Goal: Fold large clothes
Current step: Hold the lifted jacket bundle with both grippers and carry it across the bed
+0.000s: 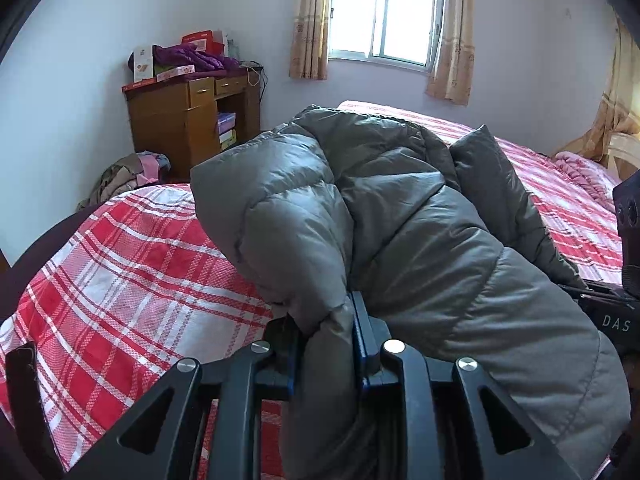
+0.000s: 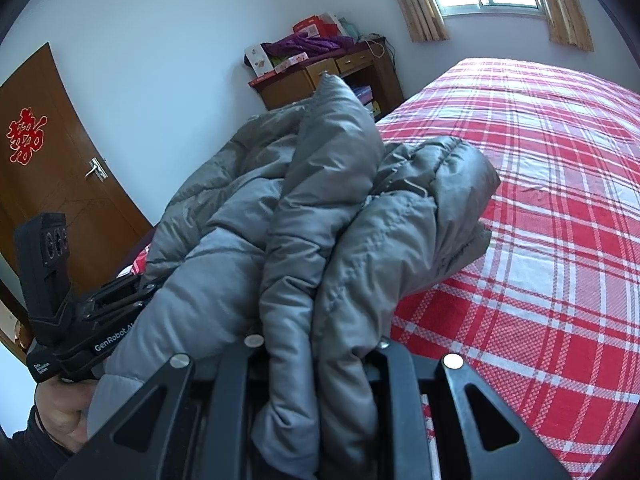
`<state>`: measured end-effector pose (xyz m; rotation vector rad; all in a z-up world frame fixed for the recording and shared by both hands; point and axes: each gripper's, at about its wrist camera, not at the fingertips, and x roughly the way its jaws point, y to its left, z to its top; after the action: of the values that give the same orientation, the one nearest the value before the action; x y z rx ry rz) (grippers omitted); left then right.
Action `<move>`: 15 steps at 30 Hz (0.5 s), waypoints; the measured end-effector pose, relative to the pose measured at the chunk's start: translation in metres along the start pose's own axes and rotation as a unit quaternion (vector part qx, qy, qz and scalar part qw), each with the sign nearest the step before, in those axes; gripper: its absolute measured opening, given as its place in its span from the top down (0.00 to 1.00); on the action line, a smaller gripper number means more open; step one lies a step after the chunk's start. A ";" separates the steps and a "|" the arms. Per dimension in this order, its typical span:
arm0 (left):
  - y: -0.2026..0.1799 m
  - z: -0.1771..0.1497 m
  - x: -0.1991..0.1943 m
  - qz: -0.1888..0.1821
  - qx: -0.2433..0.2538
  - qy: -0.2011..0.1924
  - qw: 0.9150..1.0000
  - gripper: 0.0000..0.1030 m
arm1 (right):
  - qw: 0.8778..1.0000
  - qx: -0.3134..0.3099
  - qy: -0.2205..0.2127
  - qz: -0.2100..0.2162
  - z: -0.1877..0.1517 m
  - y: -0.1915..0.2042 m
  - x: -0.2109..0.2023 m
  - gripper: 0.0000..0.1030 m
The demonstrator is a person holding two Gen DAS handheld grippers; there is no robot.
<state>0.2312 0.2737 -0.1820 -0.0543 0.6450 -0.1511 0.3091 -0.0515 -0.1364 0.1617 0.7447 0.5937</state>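
Note:
A large grey puffer jacket (image 1: 400, 216) is bunched up and held above a bed with a red and white plaid sheet (image 1: 120, 264). My left gripper (image 1: 326, 320) is shut on a fold of the jacket near its edge. My right gripper (image 2: 320, 344) is shut on thick folds of the same jacket (image 2: 320, 208), which hide its fingertips. The left gripper's body shows at the left of the right wrist view (image 2: 80, 312), held by a hand. The right gripper's body shows at the right edge of the left wrist view (image 1: 616, 312). The two grippers are close together.
A wooden desk (image 1: 188, 120) piled with boxes and purple clothing stands against the far wall. A pile of clothes (image 1: 128, 176) lies on the floor beside it. A curtained window (image 1: 384, 16) is behind the bed. A brown door (image 2: 52, 184) is at the left. A pink blanket (image 1: 580, 168) lies at the bed's far end.

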 end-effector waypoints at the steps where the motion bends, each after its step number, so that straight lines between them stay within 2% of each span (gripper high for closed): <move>1: -0.001 -0.001 -0.001 0.001 0.001 0.000 1.000 0.75 | 1.000 0.000 0.001 -0.001 0.000 0.000 0.001 0.79; 4: -0.002 -0.003 0.000 0.007 0.006 0.001 1.000 0.72 | 1.000 0.003 0.002 -0.003 -0.002 -0.003 0.002 0.79; 7: -0.002 -0.003 0.001 0.015 0.006 0.002 1.000 0.64 | 1.000 0.006 0.003 -0.005 -0.005 -0.006 0.004 0.78; 9: 0.000 -0.004 0.002 0.023 0.007 0.003 1.000 0.49 | 1.000 0.008 0.005 -0.008 -0.007 -0.008 0.005 0.78; 15: 0.011 -0.006 0.005 0.040 -0.010 0.005 0.999 0.25 | 1.000 0.016 0.008 -0.013 -0.013 -0.014 0.006 0.75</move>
<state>0.2333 0.2837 -0.1908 -0.0479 0.6586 -0.0676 0.3095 -0.0605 -0.1543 0.1774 0.7717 0.5587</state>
